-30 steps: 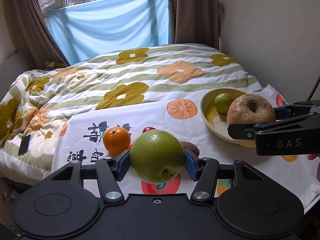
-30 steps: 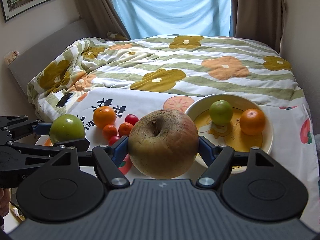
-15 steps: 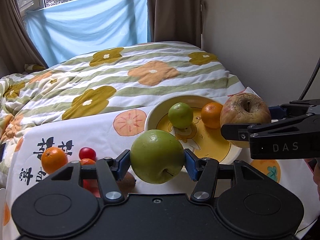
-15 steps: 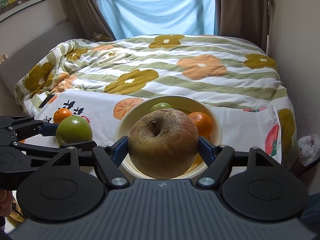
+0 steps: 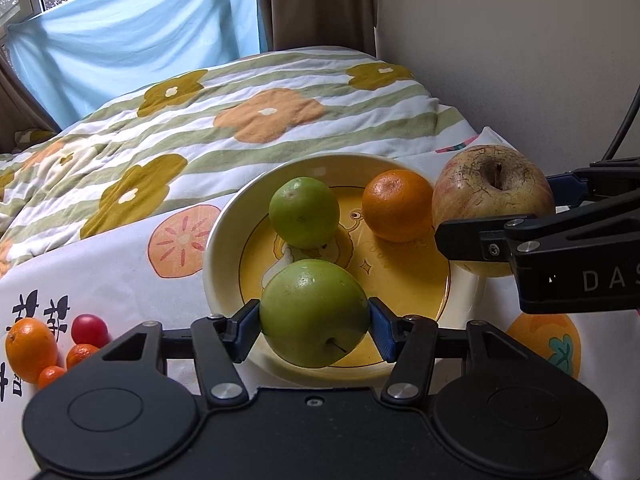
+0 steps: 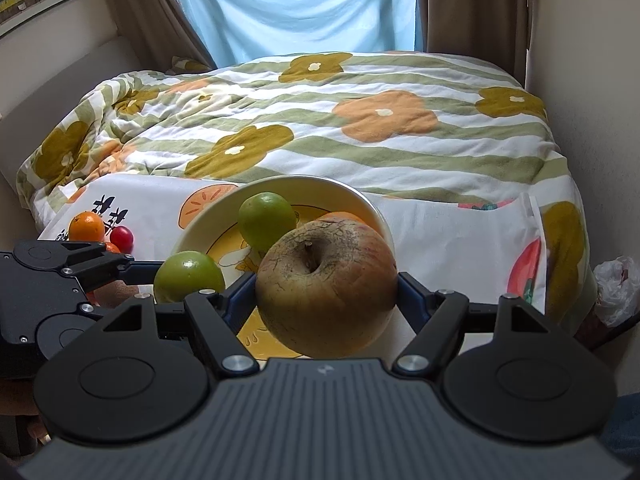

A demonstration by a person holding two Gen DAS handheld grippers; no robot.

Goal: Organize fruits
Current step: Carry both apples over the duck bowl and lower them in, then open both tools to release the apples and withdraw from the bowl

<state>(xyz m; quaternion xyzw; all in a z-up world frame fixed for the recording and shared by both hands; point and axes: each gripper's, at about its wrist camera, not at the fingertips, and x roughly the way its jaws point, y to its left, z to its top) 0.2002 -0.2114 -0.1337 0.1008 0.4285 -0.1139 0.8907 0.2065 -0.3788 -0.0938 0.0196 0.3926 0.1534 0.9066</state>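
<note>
Daylight came in soft through the blue sheet (image 6: 304,4) over my window, bright and even across the quilt (image 6: 320,128). A small highlight sat on the green apple (image 5: 314,314) I held, its underside in shade. The brown apple (image 6: 326,288) darkened toward its lower half. Both views stayed sharp, but the lens bowed the walls, and the corners went black.

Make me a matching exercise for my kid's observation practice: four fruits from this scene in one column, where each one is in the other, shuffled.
Fruits:
1. large green apple
2. big russet brown apple
3. round orange tangerine
4. small red cherry tomato

Places:
A. lying in the yellow bowl
B. on the white printed cloth
C. held in the right tongs
D. held in the left tongs

Pairs: 1-D, 2-C, 3-A, 4-B
</note>
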